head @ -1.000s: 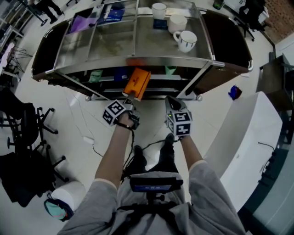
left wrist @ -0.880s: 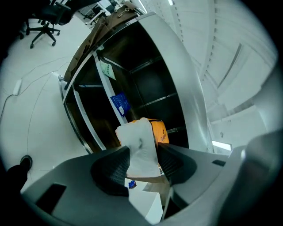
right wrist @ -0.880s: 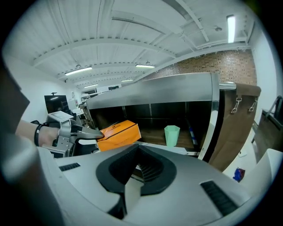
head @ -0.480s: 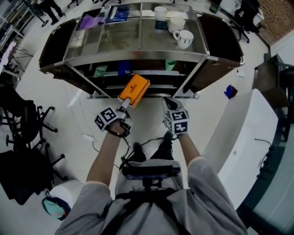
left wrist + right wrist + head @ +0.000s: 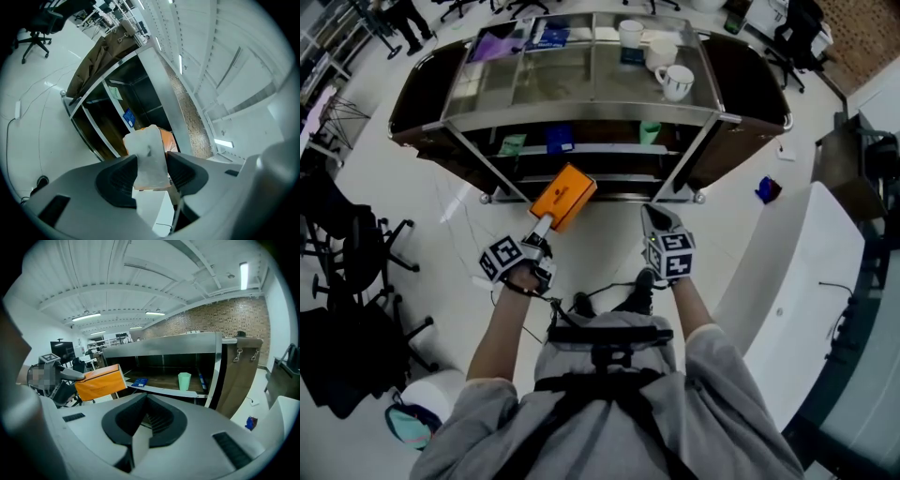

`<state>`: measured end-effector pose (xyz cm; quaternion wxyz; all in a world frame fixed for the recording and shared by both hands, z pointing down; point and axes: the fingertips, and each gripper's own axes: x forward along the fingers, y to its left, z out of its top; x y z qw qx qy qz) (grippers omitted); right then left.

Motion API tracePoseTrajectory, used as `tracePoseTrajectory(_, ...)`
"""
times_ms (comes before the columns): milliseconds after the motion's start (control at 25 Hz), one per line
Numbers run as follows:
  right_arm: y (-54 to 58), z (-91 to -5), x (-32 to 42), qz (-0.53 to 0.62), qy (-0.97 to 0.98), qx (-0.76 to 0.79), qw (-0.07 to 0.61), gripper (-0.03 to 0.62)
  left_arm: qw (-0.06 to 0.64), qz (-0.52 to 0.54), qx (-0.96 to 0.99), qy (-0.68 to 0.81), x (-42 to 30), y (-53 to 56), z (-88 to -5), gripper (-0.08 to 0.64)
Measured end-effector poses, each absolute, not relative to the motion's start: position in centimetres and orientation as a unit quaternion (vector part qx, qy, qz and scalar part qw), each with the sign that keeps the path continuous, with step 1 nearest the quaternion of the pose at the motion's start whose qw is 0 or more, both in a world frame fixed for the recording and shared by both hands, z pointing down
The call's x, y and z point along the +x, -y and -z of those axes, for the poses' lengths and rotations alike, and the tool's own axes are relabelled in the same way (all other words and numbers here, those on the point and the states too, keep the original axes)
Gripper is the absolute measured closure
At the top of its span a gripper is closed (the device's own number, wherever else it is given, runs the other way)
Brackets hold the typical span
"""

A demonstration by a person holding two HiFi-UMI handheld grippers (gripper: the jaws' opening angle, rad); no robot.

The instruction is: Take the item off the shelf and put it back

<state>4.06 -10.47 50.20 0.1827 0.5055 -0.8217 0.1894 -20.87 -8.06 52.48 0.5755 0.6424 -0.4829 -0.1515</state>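
An orange box (image 5: 563, 196) hangs in the air in front of the metal shelf unit (image 5: 581, 120), clear of its lower shelf. My left gripper (image 5: 541, 226) is shut on the box's near end; in the left gripper view its pale end face (image 5: 149, 154) sits clamped between the two dark pads. My right gripper (image 5: 657, 221) is beside it to the right, shut and holding nothing. From the right gripper view the orange box (image 5: 99, 382) shows at the left, and the jaws (image 5: 140, 437) meet in a closed V.
The lower shelf holds a green cup (image 5: 649, 133), a blue packet (image 5: 561, 139) and a green packet (image 5: 512, 144). Mugs (image 5: 677, 82) stand on the glass top. A white counter (image 5: 787, 281) is at right, office chairs (image 5: 347, 253) at left, a blue object (image 5: 768, 189) on the floor.
My left gripper has drawn the orange box back out of the shelf, toward me and a little left. The right gripper has stayed shut and nearly still.
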Motion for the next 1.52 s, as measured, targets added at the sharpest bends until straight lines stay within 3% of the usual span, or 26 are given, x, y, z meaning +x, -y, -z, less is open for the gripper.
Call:
tracePoseTrajectory(520, 9.1, -50.8, 4.7, -0.194, 0.816, 0.513, 0.183, 0.583, 0.562, 0.166, 0.640, 0.497, -24.0, 5.9, -51.9, 0.351)
tracePoseTrajectory(1520, 11.3, -51.0, 4.4, -0.199, 0.827, 0.491, 0.190, 0.583, 0.573, 0.170, 0.604, 0.527, -21.6, 8.0, -54.5, 0.357)
